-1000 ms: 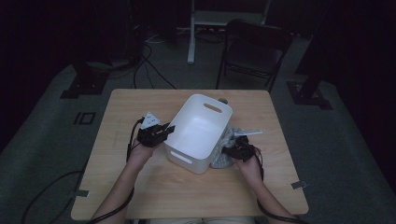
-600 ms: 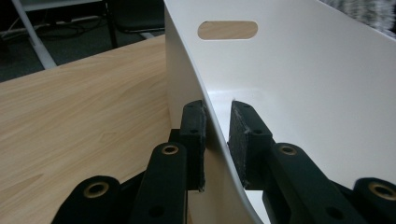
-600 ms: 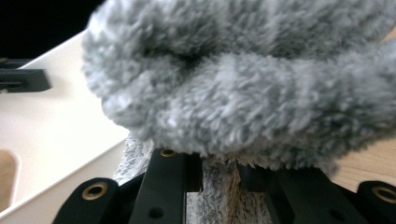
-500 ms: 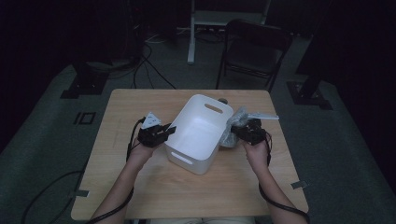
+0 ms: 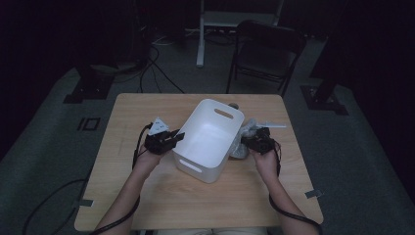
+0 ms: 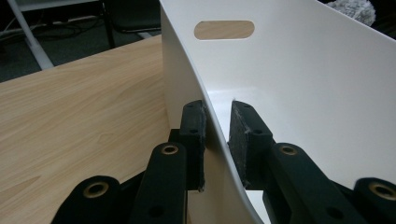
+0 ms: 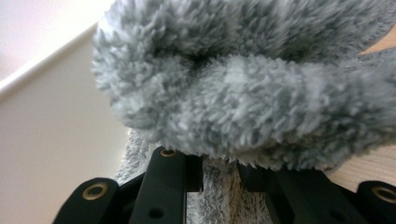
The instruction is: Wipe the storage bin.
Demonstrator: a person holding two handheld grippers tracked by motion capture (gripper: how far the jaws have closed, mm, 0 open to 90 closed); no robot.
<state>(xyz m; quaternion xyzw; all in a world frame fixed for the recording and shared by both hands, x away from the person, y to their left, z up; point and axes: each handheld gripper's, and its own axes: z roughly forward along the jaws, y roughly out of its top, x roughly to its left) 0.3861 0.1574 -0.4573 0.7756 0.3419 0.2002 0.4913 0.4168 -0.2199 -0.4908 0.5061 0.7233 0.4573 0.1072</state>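
A white plastic bin [image 5: 195,169] stands at an angle in the middle of the wooden table [image 5: 147,112]. My left gripper [image 5: 177,137] is shut on the bin's left wall [image 6: 303,93], one pad outside and one inside, as the left gripper [image 6: 217,135] view shows. A handle slot [image 6: 224,29] pierces the far end wall. Against the bin's right side, my right gripper [image 5: 249,138] is shut on a grey fluffy cloth [image 5: 240,149]. The cloth [image 7: 243,84] bulges over the right gripper [image 7: 219,175], with the bin's wall [image 7: 46,116] on the left. A thin pale piece [image 5: 271,126] sticks out to the right.
A black chair [image 5: 266,49] and a white table leg [image 5: 200,44] stand beyond the table's far edge. Cables [image 5: 161,68] lie on the dark floor. A small dark round thing [image 5: 234,105] peeks from behind the bin's far end. Bare wood lies in front of the bin.
My right gripper has carried the grey cloth away from the table's front, upward and along the bin's right side. The left gripper and the bin have stayed put.
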